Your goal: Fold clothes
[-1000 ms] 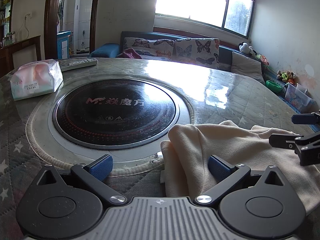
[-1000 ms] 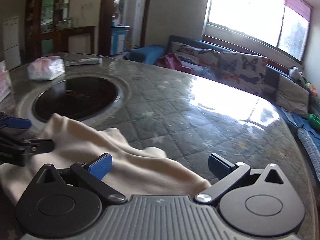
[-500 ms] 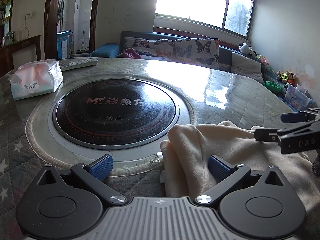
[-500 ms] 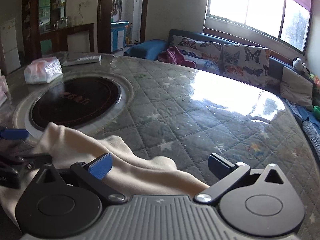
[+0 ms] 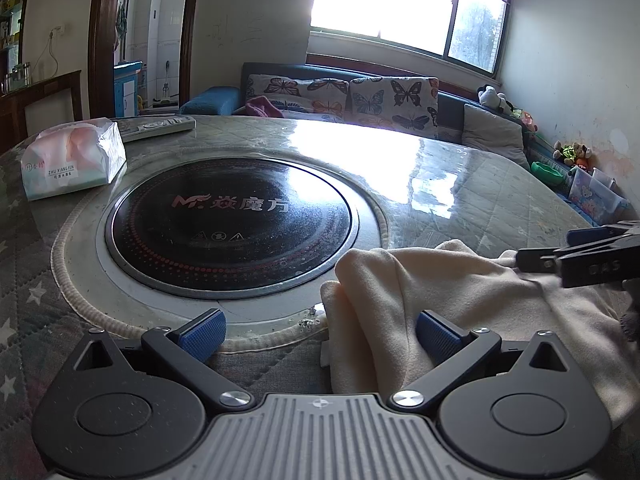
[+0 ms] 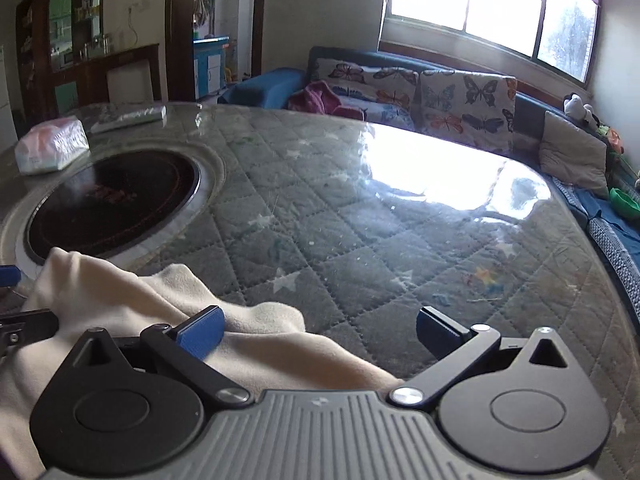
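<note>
Cloth is what matters most: a soft cream fleece garment [image 5: 460, 304] lies bunched up on the round table with the grey quilted star cover [image 6: 360, 216] under a shiny clear sheet. It sits at the near edge of the table, just beside the big black round cooktop [image 5: 232, 220] set into the middle. The left gripper [image 5: 320, 330] has its blue pads spread wide. A raised fold of the garment stands between them, and its right pad [image 5: 434, 336] is up against the cloth, but the pads are not pinching it. The right gripper [image 6: 320, 328] is spread wide too. Its left pad [image 6: 202, 330] rests over the cloth, and its right pad [image 6: 438, 330] is over the bare table cover. In the left view, the right gripper pokes in from the right side, low over the garment. Far across the table sit a white and pink tissue pack [image 5: 74, 158] and a grey remote control [image 5: 160, 126]. Behind the table is a dark sofa with butterfly cushions [image 5: 348, 98] under a bright window.
</note>
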Demonstrator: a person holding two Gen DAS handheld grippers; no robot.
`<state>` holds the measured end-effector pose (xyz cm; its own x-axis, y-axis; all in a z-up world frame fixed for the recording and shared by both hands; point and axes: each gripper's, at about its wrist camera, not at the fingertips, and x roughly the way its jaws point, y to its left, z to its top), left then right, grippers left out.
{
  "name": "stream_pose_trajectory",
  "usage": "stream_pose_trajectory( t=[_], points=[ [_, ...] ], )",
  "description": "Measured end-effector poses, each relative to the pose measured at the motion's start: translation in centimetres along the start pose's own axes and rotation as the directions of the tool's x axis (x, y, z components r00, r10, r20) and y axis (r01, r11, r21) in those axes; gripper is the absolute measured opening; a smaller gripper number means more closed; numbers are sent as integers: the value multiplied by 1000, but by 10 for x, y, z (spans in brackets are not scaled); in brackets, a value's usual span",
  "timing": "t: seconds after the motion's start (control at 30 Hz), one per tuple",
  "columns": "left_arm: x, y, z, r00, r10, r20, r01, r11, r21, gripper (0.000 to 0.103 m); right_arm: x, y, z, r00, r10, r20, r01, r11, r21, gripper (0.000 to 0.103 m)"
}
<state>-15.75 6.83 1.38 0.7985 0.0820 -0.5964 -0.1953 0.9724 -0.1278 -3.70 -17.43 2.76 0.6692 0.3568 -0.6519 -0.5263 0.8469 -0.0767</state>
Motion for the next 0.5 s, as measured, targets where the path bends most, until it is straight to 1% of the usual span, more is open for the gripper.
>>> stream_pose_trajectory(
  t=[0.07, 0.17, 0.27, 0.37, 0.43, 0.5],
  points=[
    [0, 0, 0, 1000, 0, 0, 0, 1000, 0, 103, -16, -2, -3, 1000, 12, 25, -11, 1000, -26, 103],
    [0, 0, 0, 1000, 1, 0, -1, 1000, 1, 103, -38, 2, -13, 999, 37, 38, -34, 996, -78, 103],
    [0, 0, 0, 1000, 1, -1, -1, 1000, 1, 103, -57, 14, -27, 996, 61, 61, -51, 988, -146, 103],
    [1, 1, 0, 1000, 2, -1, -2, 1000, 2, 103, -73, 32, -46, 992, 66, 104, -43, 976, -212, 103],
    [1, 1, 0, 1000, 2, -1, -2, 1000, 2, 103, -77, 39, -55, 992, 54, 117, -27, 974, -224, 103],
    [1, 1, 0, 1000, 2, -1, -2, 1000, 2, 103, -74, 42, -65, 993, 37, 110, -13, 977, -214, 103]
  ],
)
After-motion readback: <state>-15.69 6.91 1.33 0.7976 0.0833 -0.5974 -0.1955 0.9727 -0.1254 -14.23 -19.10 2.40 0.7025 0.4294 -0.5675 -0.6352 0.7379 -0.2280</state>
